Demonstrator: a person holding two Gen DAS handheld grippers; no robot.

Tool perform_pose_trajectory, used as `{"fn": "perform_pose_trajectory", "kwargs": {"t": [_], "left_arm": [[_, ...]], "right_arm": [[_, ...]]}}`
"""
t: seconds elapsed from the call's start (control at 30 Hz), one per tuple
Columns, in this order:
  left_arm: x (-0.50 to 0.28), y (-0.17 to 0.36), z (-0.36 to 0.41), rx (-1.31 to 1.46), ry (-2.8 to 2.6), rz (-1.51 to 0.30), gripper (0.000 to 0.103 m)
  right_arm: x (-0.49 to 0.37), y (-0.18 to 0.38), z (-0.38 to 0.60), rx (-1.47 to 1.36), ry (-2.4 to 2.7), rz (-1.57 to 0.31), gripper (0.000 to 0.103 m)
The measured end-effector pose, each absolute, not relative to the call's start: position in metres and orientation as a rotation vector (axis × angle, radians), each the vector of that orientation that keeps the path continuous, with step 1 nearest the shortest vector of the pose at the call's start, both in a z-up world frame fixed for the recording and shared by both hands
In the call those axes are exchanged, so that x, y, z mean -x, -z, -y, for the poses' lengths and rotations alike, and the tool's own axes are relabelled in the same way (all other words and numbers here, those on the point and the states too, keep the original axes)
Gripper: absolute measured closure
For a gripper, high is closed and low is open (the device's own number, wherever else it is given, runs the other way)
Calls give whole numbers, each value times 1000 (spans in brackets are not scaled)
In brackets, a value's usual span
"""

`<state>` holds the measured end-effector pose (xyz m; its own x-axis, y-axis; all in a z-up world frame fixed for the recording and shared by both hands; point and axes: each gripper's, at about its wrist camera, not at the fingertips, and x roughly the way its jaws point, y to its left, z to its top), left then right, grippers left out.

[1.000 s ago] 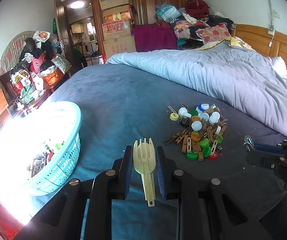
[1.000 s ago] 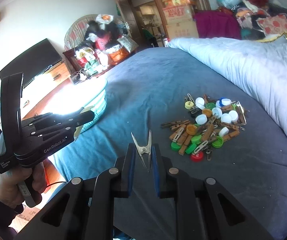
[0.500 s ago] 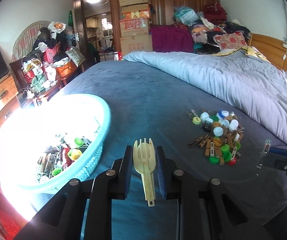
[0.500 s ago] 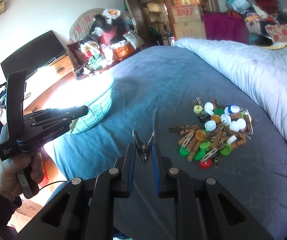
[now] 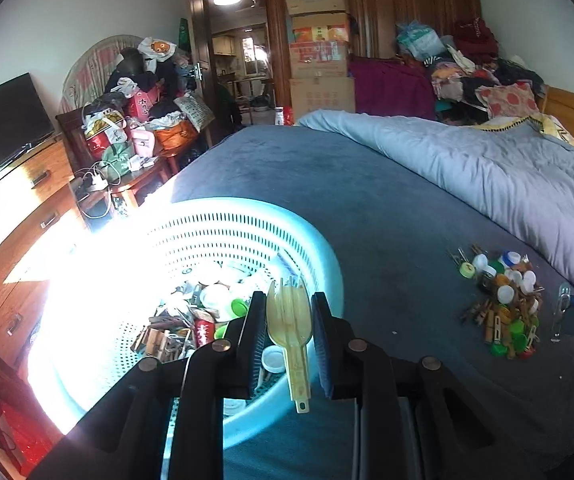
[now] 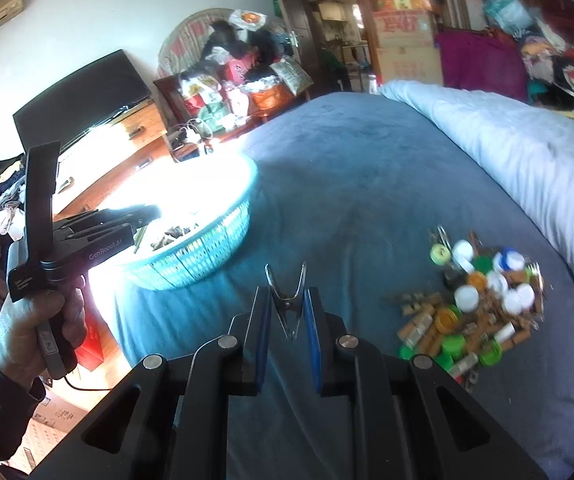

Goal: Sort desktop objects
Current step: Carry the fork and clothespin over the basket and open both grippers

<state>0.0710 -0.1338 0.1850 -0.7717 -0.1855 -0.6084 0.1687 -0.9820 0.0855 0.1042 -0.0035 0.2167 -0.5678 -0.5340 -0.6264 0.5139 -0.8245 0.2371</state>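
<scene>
**Fork over the basket, metal clip held beside the pile**

The bed (image 5: 367, 200), spread with a dark blue cover, fills both views; a pale blue quilt (image 5: 507, 176) lies along its right side. On the bed's left edge sits a turquoise perforated basket (image 5: 319, 248). Only the left wrist view looks down into it: bottle caps, wooden clothespins and a red-labelled cap lie on its floor, partly washed out by sun glare. The right wrist view shows only the basket's outer wall (image 6: 207, 248).

Well apart to the right lies the unsorted pile (image 6: 475, 304) of white, green and orange bottle caps mixed with wooden clothespins.

The left gripper (image 5: 289, 320) is clamped on a yellow plastic fork (image 5: 290, 316), tines forward, above the basket's near rim. The right wrist view alone shows the hand (image 6: 35, 332) holding this tool, whose side reads "GenRobot.AI".

The right gripper (image 6: 287, 312) pinches a metal spring clip (image 6: 287, 304), its two prongs splayed forward, above the blue cover between basket and pile.
</scene>
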Motion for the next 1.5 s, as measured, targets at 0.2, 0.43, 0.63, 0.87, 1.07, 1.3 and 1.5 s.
{"fn": "perform_pose_trajectory", "kwargs": {"t": [0.2, 0.43, 0.63, 0.87, 1.07, 1.3, 1.5], "left_arm": [[-65, -195, 176, -926, 2752, -8, 80], [-59, -200, 220, -906, 2710, -54, 80], [-62, -204, 252, -883, 2680, -85, 80], [-57, -198, 281, -894, 2642, -128, 80], [-36, -177, 278, -1045, 2657, -124, 70], [-30, -160, 279, -1074, 2646, -150, 50], [-51, -168, 244, -1069, 2751, -123, 50]], "right_arm": [[-83, -236, 36, -904, 2331, 3, 86], [-55, -260, 83, -852, 2278, -44, 86], [-31, -276, 125, -815, 2237, -81, 86], [-8, -275, 172, -821, 2177, -126, 86], [-2, -265, 186, -832, 2159, -104, 59], [-3, -250, 161, -856, 2208, -52, 31], [-22, -191, 90, -1010, 2280, -5, 24]]}}
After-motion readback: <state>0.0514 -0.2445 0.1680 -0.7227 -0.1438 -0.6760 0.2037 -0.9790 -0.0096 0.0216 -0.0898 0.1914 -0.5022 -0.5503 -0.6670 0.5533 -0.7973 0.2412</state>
